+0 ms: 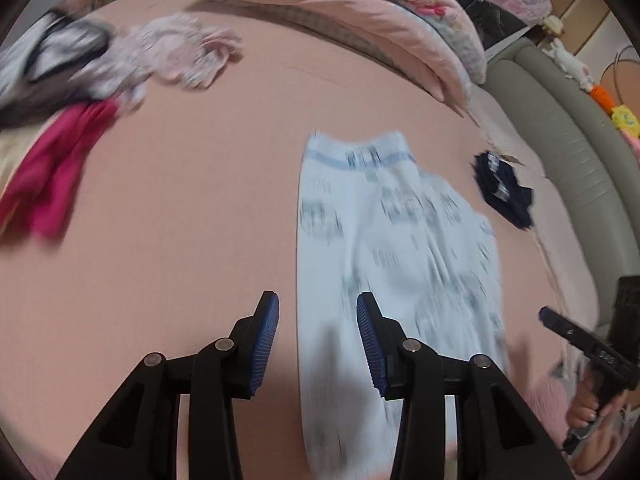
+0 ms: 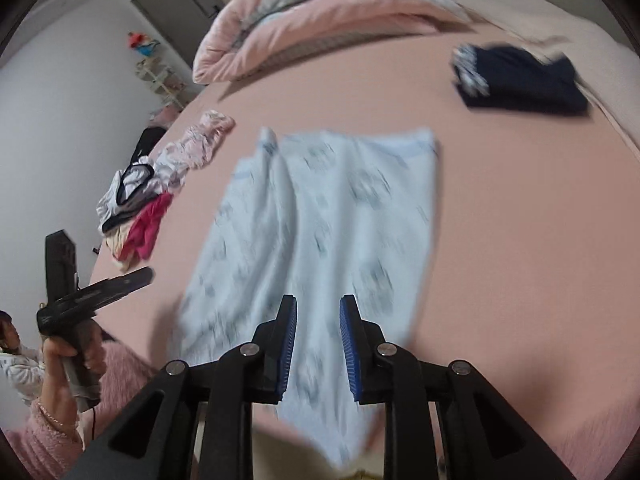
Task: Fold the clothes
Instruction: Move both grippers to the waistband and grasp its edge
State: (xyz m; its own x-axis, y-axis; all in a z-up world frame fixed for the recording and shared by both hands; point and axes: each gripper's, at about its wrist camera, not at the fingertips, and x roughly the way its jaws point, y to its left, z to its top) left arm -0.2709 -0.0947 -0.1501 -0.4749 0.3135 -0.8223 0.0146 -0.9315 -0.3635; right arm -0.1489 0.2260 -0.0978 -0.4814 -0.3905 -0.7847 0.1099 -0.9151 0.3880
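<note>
A pale blue printed cotton garment [image 2: 316, 216], seemingly trousers already doubled lengthwise, is laid flat near the middle of the pink bed sheet [image 1: 180, 200], with its waistband at the far end and its near end hanging just over the bed edge under the grippers. The left gripper [image 1: 318, 344] is seen with its jaws moderately parted and nothing between the blue pads; the right gripper [image 2: 318, 346] is parted more narrowly and is likewise empty, with the cloth lying beneath it, not pinched. The next fold is probably best made by taking both near corners at once, lifting them evenly and carrying them toward the waistband so that the side edges stay aligned. Ample bare sheet is left on both sides of the garment. A folded navy garment [image 2: 520, 80] lies well apart at the far right, a heap of unfolded white, pink and magenta clothes [image 2: 140, 204] sits at the left edge, and a rolled pink quilt [image 2: 320, 20] bounds the far side.
</note>
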